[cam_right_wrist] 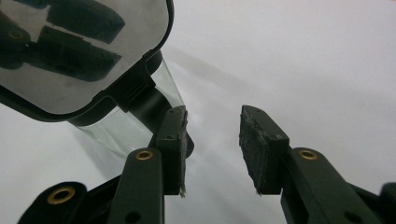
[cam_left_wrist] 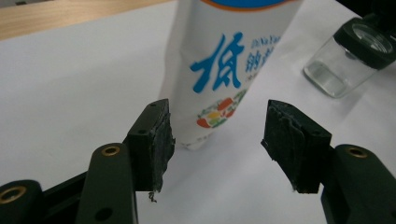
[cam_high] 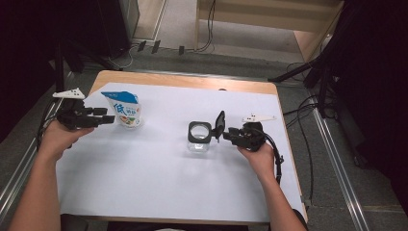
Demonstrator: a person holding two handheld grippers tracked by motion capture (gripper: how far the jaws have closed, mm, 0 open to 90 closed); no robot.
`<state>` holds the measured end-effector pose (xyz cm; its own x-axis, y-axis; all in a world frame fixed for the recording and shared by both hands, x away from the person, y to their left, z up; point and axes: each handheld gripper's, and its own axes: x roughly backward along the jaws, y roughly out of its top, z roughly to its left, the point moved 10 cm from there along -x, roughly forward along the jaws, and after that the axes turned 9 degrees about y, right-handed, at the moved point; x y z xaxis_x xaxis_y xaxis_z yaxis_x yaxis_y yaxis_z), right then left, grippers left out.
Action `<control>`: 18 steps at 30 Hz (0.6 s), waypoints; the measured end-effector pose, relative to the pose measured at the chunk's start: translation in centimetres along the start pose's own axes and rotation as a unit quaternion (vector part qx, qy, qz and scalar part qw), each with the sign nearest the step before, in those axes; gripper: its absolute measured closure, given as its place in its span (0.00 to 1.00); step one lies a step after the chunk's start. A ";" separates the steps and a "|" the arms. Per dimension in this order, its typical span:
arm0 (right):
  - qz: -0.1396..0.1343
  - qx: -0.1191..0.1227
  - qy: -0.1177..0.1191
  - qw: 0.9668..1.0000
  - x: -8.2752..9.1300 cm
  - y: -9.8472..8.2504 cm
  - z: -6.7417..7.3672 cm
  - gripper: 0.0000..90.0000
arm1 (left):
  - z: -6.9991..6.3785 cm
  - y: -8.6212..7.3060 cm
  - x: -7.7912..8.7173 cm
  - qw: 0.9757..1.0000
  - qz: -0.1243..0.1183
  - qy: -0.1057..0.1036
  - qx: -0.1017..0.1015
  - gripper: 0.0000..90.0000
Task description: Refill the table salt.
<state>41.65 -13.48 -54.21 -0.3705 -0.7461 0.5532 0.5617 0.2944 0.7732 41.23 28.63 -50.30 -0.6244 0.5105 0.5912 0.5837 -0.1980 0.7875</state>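
Pouch stands upright on the white sheet, left of the clear jar, with the left gripper gaping just beside it, while the right gripper, jaws apart and empty, sits by the jar's raised lid.

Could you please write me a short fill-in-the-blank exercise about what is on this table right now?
1. The jaws of the left gripper stand ____ in front of the white and blue pouch.
2. The hinged lid of the clear jar is flipped ____.
3. The pouch and the jar stand on a ____ sheet.

Missing words: open; open; white
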 end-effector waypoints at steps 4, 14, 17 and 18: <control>-0.003 0.001 0.000 1.000 -0.1 0.1 0.0 0.70 | 0.3 0.8 -0.1 1.000 0.004 0.005 -0.004 0.45; 0.002 0.003 0.001 1.000 -0.4 0.0 0.1 0.70 | 0.5 3.4 -0.3 1.000 -0.007 -0.012 -0.007 0.43; 0.002 0.003 0.001 1.000 -0.4 0.0 0.1 0.70 | 0.3 3.7 -0.5 1.000 -0.007 -0.016 -0.008 0.44; 0.002 0.003 0.001 1.000 -0.4 0.0 0.1 0.70 | 0.2 3.8 -0.6 1.000 -0.004 -0.017 -0.013 0.44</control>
<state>41.75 -13.11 -54.40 -0.3669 -0.7467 0.5549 0.5579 0.3007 0.7735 43.93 27.69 -47.73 -0.6112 0.5398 0.5789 0.5641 -0.2160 0.7969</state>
